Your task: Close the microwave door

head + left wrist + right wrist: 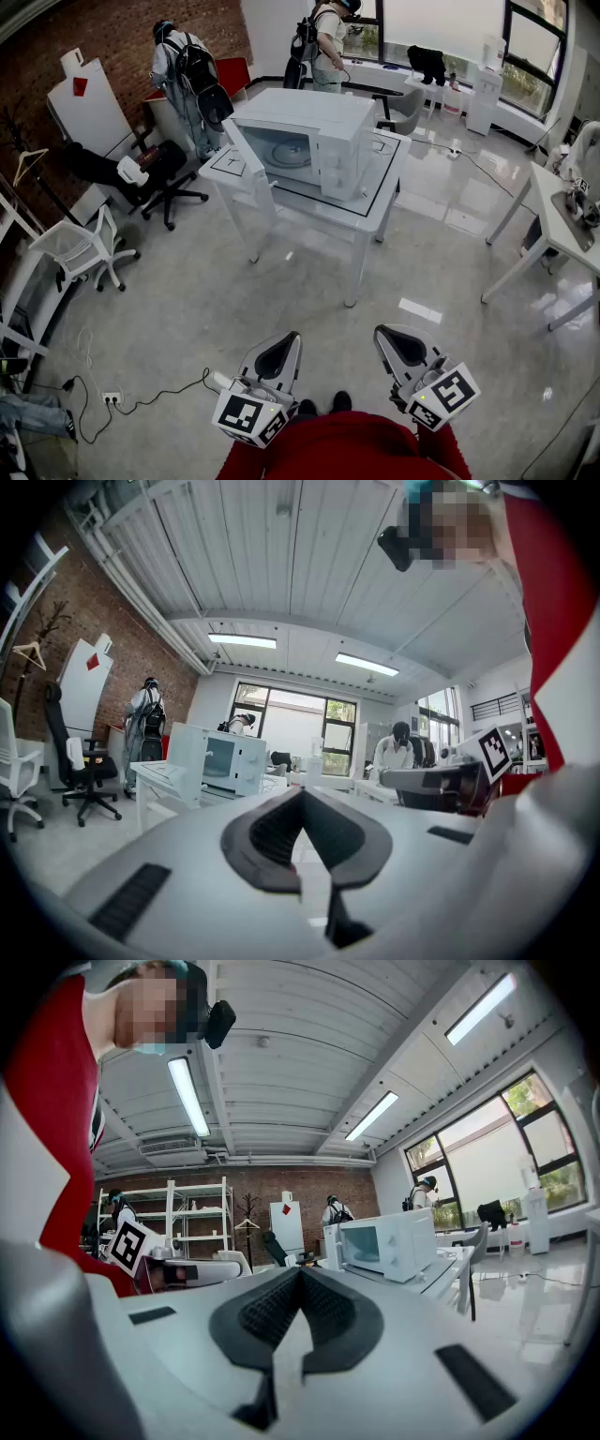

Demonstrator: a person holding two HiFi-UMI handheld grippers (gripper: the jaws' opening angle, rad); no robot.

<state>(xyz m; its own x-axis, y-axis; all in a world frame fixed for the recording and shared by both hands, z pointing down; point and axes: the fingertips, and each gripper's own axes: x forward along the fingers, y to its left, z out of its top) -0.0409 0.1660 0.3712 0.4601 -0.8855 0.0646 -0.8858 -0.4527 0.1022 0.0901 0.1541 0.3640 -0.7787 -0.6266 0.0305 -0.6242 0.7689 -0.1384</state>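
Note:
A white microwave (309, 141) stands on a white table (375, 202) across the room, and its door (248, 159) hangs open to the left. Both grippers are held low near the person's body, well short of the table. In the head view my left gripper (286, 342) and right gripper (386, 336) point towards the table. Each is shut, the pads meeting at the tip with nothing between them. The left gripper view shows the left gripper (302, 794) level, with the microwave (225, 761) small beyond it. The right gripper (300, 1274) has the microwave (389, 1246) far ahead to its right.
Bare glossy floor (281, 281) lies between me and the table. A black office chair (159, 178) and a white chair (84, 248) stand at the left, with cables (122, 398) on the floor. Another table (562, 225) is at the right. Two people (187, 75) stand behind the microwave.

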